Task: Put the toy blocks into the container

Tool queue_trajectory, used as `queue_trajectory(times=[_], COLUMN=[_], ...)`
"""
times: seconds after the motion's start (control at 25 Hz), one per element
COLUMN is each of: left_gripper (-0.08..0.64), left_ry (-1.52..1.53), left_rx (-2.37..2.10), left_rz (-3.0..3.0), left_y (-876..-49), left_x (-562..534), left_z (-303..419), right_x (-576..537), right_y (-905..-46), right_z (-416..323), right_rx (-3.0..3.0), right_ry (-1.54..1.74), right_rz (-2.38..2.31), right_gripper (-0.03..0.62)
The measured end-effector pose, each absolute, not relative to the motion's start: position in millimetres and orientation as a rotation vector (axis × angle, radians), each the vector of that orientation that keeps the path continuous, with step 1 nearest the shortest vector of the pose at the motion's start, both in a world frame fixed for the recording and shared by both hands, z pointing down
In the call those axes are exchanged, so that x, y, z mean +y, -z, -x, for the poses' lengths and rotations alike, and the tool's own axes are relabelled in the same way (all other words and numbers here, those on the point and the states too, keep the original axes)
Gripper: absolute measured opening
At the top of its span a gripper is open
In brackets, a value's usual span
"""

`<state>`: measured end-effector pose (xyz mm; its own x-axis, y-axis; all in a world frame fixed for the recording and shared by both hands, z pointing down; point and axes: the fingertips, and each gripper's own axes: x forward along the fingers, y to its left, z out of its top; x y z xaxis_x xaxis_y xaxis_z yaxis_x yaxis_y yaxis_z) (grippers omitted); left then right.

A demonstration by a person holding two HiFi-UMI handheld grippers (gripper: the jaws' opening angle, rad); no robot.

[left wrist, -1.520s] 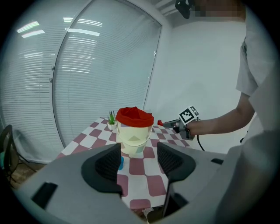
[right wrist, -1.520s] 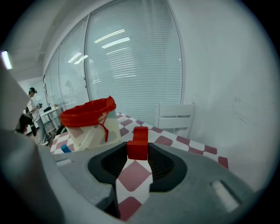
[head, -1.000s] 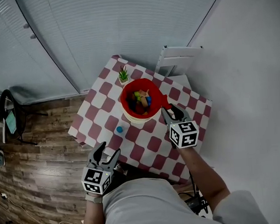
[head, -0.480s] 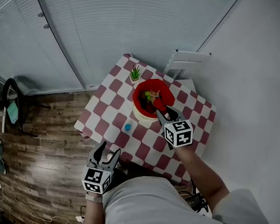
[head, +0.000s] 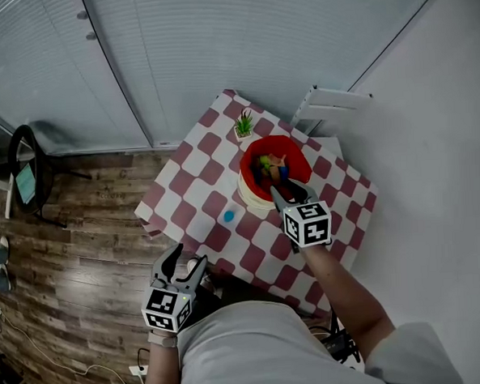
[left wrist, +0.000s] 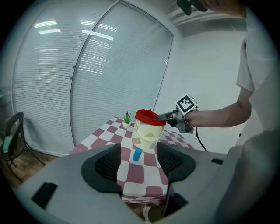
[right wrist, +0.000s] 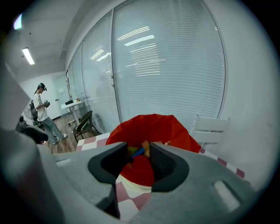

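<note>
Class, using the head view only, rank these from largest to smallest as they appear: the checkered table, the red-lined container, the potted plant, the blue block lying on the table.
1. checkered table
2. red-lined container
3. potted plant
4. blue block, clearly the smallest

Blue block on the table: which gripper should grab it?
Left, probably. The left gripper is open and the blue block lines up between its jaws in its view; the right gripper is aimed into the container.
</note>
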<state>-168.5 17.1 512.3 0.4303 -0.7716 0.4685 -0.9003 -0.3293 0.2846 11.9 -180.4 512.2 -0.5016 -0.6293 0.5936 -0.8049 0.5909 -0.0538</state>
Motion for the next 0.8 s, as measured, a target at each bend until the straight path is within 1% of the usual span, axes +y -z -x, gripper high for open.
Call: queue_trajectory(times=[0.36,0.8], left_gripper=[0.241,0.241], left_ry=[-0.365,-0.527], left_rx=[-1.355,-1.203], left_rz=[-2.221,-2.338], left_y=[-523.1,-546.6], left_x=[8.9,-19.3], left_z=[161.9,132.7], right_x=[-164.8,-128.0], right_y=[-502.0,-498.1], right_z=[-19.6,-66.7], right_rx=[-2.325,-2.297], right_ry=[-0.479,-0.549], right_rz=[-1.179,-1.319], right_gripper=[0.150,0.150])
